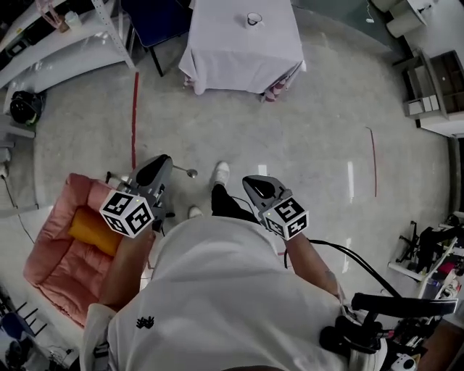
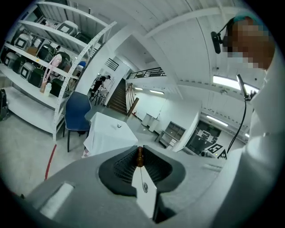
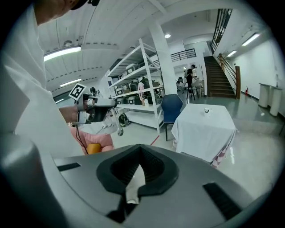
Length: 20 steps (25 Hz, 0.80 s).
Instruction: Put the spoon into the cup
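Observation:
A white cup (image 1: pixel 254 18) stands on a table draped in white cloth (image 1: pixel 243 51), far ahead across the floor. My left gripper (image 1: pixel 165 165) is shut on a metal spoon (image 1: pixel 187 172), whose bowl juts out to the right. In the left gripper view the spoon's brown handle end (image 2: pixel 139 156) sits pinched between the jaws, with the cup (image 2: pixel 119 126) small in the distance. My right gripper (image 1: pixel 251 182) is shut with nothing in it. Its own view shows the left gripper (image 3: pixel 95 109), the hanging spoon (image 3: pixel 119 130) and the cup (image 3: pixel 206 110).
A pink cushion (image 1: pixel 54 253) with an orange roll (image 1: pixel 94 230) lies at my left. A blue chair (image 1: pixel 156 22) stands left of the table. White shelving (image 3: pixel 133 84) runs along the left side. Red tape lines (image 1: pixel 134 119) mark the grey floor. Equipment and cables (image 1: pixel 406 304) sit at right.

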Each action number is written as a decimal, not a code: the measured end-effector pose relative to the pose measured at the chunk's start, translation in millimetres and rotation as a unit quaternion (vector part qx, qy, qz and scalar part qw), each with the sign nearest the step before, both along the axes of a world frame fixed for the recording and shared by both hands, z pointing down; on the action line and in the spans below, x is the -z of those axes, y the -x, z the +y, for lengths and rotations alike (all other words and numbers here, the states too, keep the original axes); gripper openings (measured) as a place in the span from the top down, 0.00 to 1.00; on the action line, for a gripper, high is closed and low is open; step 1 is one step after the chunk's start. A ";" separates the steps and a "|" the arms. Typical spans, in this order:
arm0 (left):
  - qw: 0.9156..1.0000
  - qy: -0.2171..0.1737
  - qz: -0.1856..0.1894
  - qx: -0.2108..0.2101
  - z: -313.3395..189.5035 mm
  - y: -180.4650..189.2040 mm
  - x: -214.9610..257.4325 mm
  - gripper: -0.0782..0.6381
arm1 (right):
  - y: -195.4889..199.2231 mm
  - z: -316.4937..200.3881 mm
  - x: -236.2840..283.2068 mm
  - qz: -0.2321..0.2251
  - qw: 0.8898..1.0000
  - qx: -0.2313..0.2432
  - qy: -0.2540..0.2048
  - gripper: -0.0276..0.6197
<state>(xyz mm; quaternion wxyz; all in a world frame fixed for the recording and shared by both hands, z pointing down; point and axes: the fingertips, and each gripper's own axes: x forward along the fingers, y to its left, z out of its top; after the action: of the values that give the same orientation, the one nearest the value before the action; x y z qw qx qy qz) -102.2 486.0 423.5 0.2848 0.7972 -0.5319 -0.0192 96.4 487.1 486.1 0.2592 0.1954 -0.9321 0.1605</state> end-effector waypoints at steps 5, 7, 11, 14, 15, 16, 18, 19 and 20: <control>1.000 -0.003 -0.026 -0.002 -78.6 -3.7 20.5 0.82 | -1.0 -85.1 3.3 -0.033 0.999 -0.004 0.001 0.95; 1.000 -0.003 -0.029 0.004 -110.9 -5.1 26.2 0.82 | -4.9 -115.9 7.5 -0.041 0.999 -0.004 -0.009 0.94; 0.999 0.001 -0.049 -0.003 -168.0 -24.3 24.6 0.82 | -33.3 -169.5 3.7 -0.052 0.998 -0.033 -0.014 0.87; 0.998 0.011 -0.056 -0.022 -199.1 -41.7 23.6 0.82 | -52.7 -187.5 -6.1 -0.054 0.997 -0.053 0.009 0.84; 0.998 0.014 -0.056 -0.029 -209.1 -43.8 23.6 0.82 | -53.9 -192.3 -8.1 -0.054 0.997 -0.055 0.012 0.84; 0.998 0.017 -0.056 -0.035 -219.0 -44.8 23.4 0.82 | -53.6 -197.8 -9.6 -0.052 0.997 -0.057 0.012 0.84; 0.997 0.018 -0.056 -0.050 -241.3 -46.8 24.3 0.82 | -52.1 -213.3 -11.1 -0.053 0.997 -0.063 0.011 0.84; 0.997 0.016 -0.056 -0.058 -254.1 -49.5 25.6 0.82 | -52.5 -222.6 -10.7 -0.056 0.996 -0.070 0.012 0.84; 0.996 0.014 -0.056 -0.067 -267.1 -53.5 26.6 0.82 | -53.9 -231.3 -10.2 -0.059 0.995 -0.078 0.013 0.84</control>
<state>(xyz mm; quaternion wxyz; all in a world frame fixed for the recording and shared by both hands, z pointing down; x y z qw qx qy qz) -48.6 218.9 396.9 0.2664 0.8268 -0.4928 0.0516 150.3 255.9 496.3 0.1930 0.2545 -0.9254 0.2038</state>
